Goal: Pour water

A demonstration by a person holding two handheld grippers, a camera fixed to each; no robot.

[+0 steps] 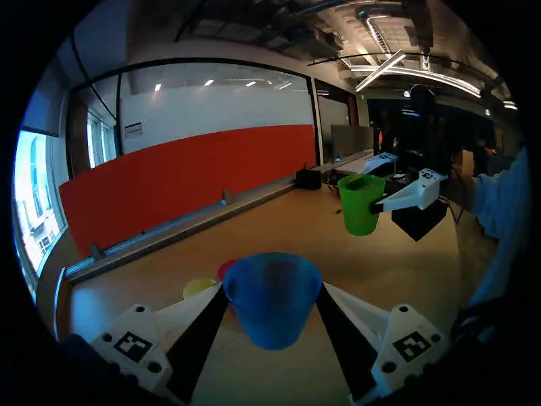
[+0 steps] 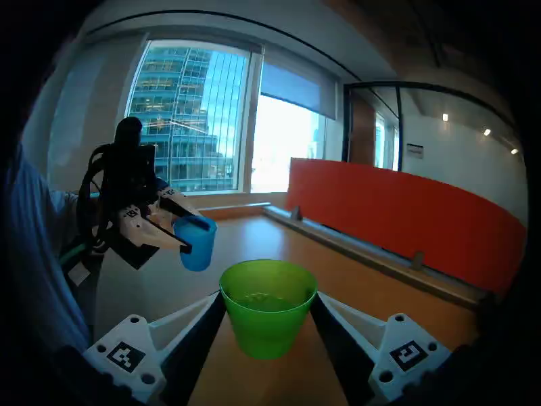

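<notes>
The left gripper (image 1: 270, 298) pinches the blue cup (image 1: 272, 321) between both fingers, and the right gripper (image 2: 268, 304) pinches the green cup (image 2: 268, 335) likewise. Both cups are upright and apart above the wooden table (image 1: 419, 271). Bring one rim just over the other cup's mouth, then tilt slowly to prevent spills. A red partition (image 1: 203, 169) and large windows (image 2: 196, 115) border the room.

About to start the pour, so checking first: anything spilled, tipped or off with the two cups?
Nothing stands out. The blue cup sits upright in the left gripper, the green cup upright in the right gripper, both held clear of the table, and no wet patch shows on the wood.
</notes>
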